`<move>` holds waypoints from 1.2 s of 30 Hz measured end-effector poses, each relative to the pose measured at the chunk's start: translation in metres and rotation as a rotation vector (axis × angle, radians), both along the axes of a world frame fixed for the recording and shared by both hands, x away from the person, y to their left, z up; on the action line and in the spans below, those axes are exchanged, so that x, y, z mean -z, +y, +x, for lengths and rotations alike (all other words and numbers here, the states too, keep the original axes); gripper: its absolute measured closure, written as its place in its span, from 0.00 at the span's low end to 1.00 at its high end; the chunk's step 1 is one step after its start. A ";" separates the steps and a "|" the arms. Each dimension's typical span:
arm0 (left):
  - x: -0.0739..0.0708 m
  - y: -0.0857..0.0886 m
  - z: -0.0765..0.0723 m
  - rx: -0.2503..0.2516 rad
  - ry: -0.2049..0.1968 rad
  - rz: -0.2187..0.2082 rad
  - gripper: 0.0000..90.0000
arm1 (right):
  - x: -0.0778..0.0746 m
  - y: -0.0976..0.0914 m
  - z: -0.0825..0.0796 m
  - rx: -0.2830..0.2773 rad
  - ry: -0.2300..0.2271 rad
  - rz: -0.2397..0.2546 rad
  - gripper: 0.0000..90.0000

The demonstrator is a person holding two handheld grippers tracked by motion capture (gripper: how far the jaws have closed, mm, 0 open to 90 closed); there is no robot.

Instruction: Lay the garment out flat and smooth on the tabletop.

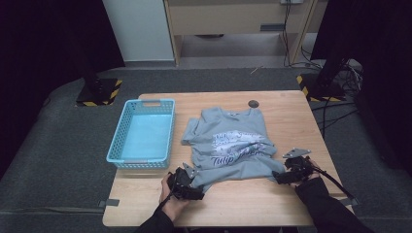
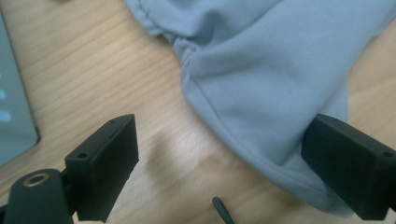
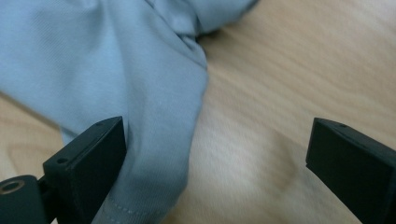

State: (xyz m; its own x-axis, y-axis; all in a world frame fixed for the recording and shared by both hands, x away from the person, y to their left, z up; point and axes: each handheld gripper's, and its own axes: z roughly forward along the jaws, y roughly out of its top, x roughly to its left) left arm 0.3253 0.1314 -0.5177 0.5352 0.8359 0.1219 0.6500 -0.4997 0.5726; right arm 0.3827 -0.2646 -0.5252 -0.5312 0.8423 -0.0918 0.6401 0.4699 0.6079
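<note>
Bench (image 1: 291, 121): light wood top, rectangular, with a round dark grommet (image 1: 253, 104) near its far edge.
Basket (image 1: 119, 141): light blue plastic, perforated walls, standing on the bench's left part.
Floor (image 1: 58, 131): grey carpet.
Stand bases (image 1: 99, 92): black, hazard-striped corners, at left and right beyond the bench.
Cables (image 1: 335, 114): black, trailing on the floor at right.

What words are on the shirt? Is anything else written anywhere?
"Tulip": the start of the bottom line of print on the grey shirt; the word after it is too blurred to read.
The two lines of print above it are too small and blurred to read.
The collar tag is too small to read.
The blue basket and the table show no writing.
</note>
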 end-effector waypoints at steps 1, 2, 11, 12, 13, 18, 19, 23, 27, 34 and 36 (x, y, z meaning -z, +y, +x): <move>0.000 0.002 -0.001 0.002 0.005 0.005 0.11 | 0.000 -0.003 -0.002 0.000 0.008 0.002 0.06; -0.001 0.004 -0.002 0.012 0.013 0.006 0.11 | 0.000 -0.005 -0.003 0.000 0.016 0.000 0.05; -0.004 0.015 -0.012 0.024 0.024 0.020 0.16 | -0.005 -0.018 -0.019 -0.034 0.036 -0.008 0.09; -0.005 0.015 -0.012 0.011 0.032 0.006 0.18 | -0.007 -0.018 -0.020 -0.040 0.026 0.001 0.11; -0.006 0.016 -0.012 -0.001 0.042 -0.019 0.22 | -0.008 -0.017 -0.021 -0.048 0.015 0.015 0.14; -0.003 0.017 -0.010 -0.062 0.096 -0.100 0.30 | -0.011 -0.015 -0.023 -0.077 0.027 0.086 0.28; -0.003 0.016 -0.011 -0.063 0.094 -0.099 0.32 | -0.010 -0.015 -0.023 -0.080 0.033 0.101 0.31; -0.005 0.012 -0.014 -0.053 0.086 -0.103 0.49 | -0.010 -0.013 -0.022 -0.088 0.053 0.135 0.46; -0.007 0.006 -0.016 -0.030 0.100 -0.105 0.70 | -0.009 -0.010 -0.021 -0.119 0.089 0.138 0.63; -0.009 0.000 -0.020 0.022 0.129 -0.115 0.93 | -0.011 -0.008 -0.024 -0.154 0.116 0.161 0.90; -0.010 -0.001 -0.021 0.026 0.131 -0.127 0.96 | -0.012 -0.008 -0.024 -0.158 0.122 0.172 0.93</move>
State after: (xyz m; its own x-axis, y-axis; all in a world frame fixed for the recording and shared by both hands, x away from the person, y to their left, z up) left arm 0.3041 0.1307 -0.5079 0.5609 0.8259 -0.0565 0.7113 -0.4459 0.5433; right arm 0.3587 -0.2722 -0.5136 -0.6557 0.7456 0.1187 0.6405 0.4661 0.6103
